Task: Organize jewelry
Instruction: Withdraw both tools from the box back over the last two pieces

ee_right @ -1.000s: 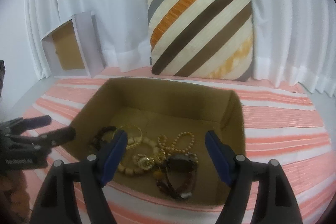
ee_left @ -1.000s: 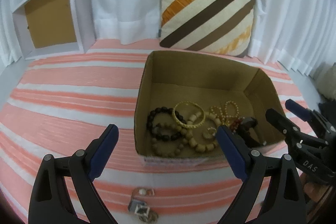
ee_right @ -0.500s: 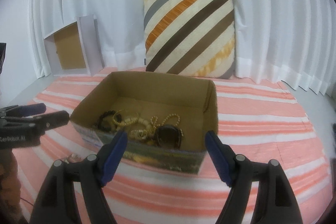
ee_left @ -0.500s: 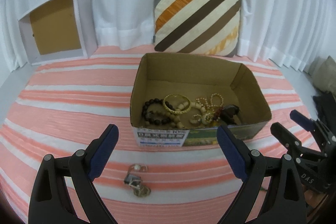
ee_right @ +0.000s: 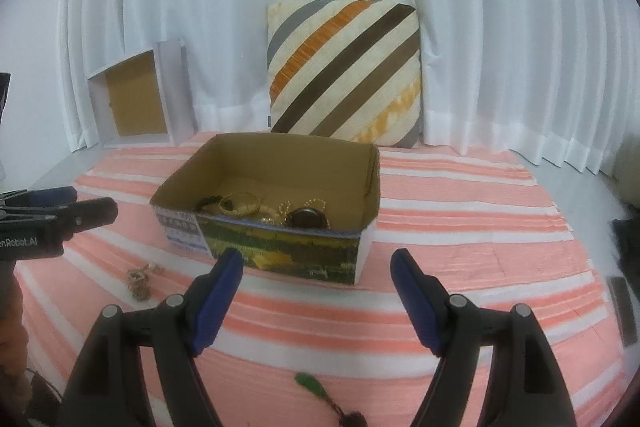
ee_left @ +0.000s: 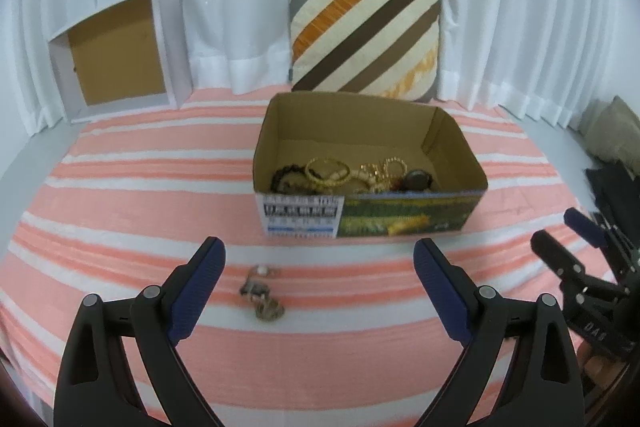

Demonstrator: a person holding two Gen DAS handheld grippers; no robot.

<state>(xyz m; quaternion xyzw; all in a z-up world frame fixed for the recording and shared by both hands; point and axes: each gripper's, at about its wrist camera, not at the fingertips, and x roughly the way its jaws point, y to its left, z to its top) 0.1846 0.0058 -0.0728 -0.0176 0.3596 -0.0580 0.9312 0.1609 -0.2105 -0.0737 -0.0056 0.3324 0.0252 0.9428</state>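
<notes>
An open cardboard box (ee_left: 452, 151) (ee_right: 372, 183) stands on the pink striped cloth and holds several bracelets, bead strings and a dark watch (ee_left: 416, 179) (ee_right: 307, 217). A small heap of loose jewelry (ee_left: 262, 293) (ee_right: 140, 281) lies on the cloth in front of the box. A green pendant with a dark tassel (ee_right: 316, 389) lies near the front edge. My left gripper (ee_left: 318, 279) is open and empty, just behind the loose heap. My right gripper (ee_right: 318, 283) is open and empty in front of the box; it also shows in the left wrist view (ee_left: 576, 231).
A striped cushion (ee_left: 364, 27) leans on the white curtain behind the box. A white-framed box lid (ee_left: 116, 51) leans at the back left. A dark flat object (ee_right: 622, 303) lies at the cloth's right edge.
Both grippers have pulled back from over the box toward the front of the cloth. The box now looks farther away and its printed front face shows.
</notes>
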